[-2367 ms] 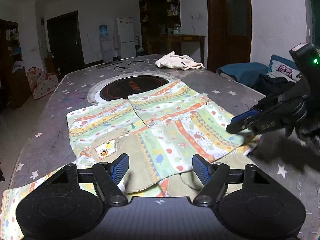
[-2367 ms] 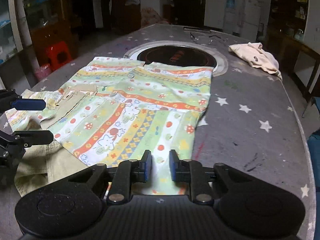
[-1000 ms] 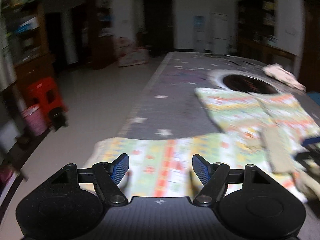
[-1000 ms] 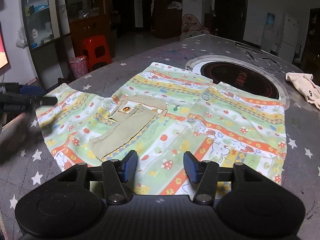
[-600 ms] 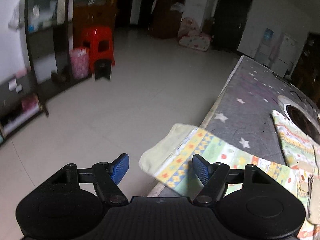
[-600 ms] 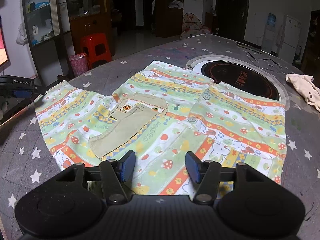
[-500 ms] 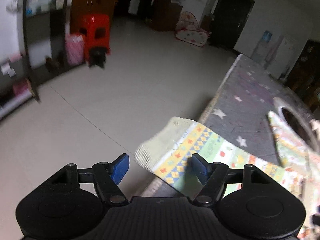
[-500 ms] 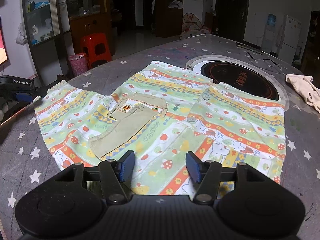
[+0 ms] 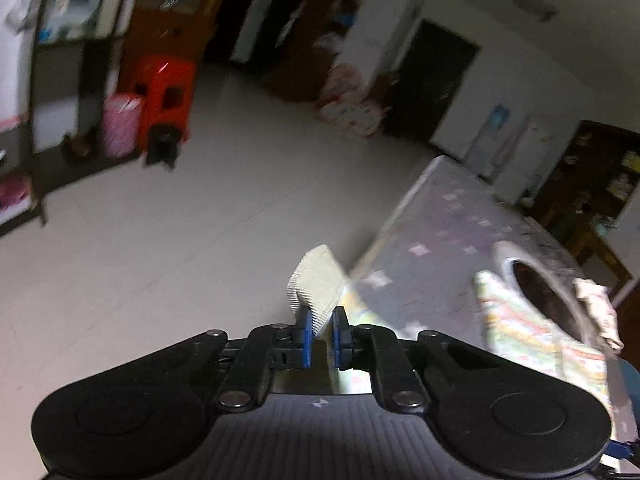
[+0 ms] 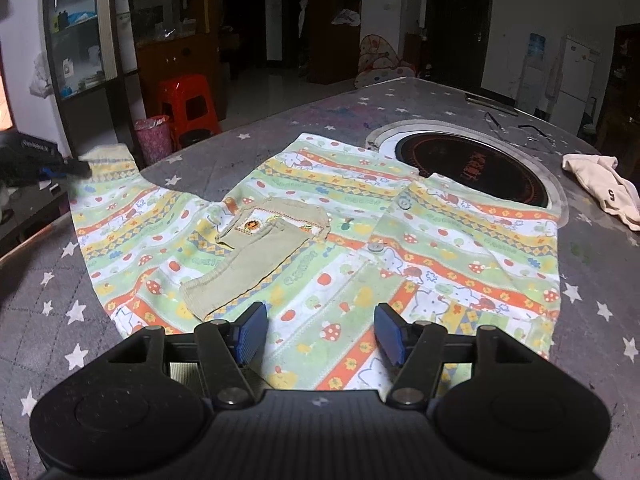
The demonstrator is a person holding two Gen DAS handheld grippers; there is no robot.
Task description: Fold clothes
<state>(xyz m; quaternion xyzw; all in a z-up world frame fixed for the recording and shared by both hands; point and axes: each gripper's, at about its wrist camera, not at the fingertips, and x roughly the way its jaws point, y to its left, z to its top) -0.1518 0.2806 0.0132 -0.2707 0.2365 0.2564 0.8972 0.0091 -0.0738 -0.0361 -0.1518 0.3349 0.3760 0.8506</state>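
A child's striped, patterned shirt (image 10: 360, 248) lies spread on the grey starred table (image 10: 592, 272), its beige collar (image 10: 256, 256) folded over the chest. My left gripper (image 9: 320, 338) is shut on the beige ribbed cuff (image 9: 318, 284) of the sleeve at the table's left edge. In the right wrist view that same left gripper (image 10: 68, 168) pinches the cuff (image 10: 108, 154) at the far left. My right gripper (image 10: 318, 334) hovers open over the shirt's near hem, nothing between its blue pads.
A round black hotplate (image 10: 472, 168) is set into the table behind the shirt. A cream garment (image 10: 600, 188) lies at the far right. A red stool (image 10: 188, 104) and a pink bin (image 10: 154, 138) stand on the floor past the table's left edge.
My left gripper swung out to the sleeve end at the table's left edge and closed on the cuff. My right gripper, earlier nearly closed, now stands open and still.
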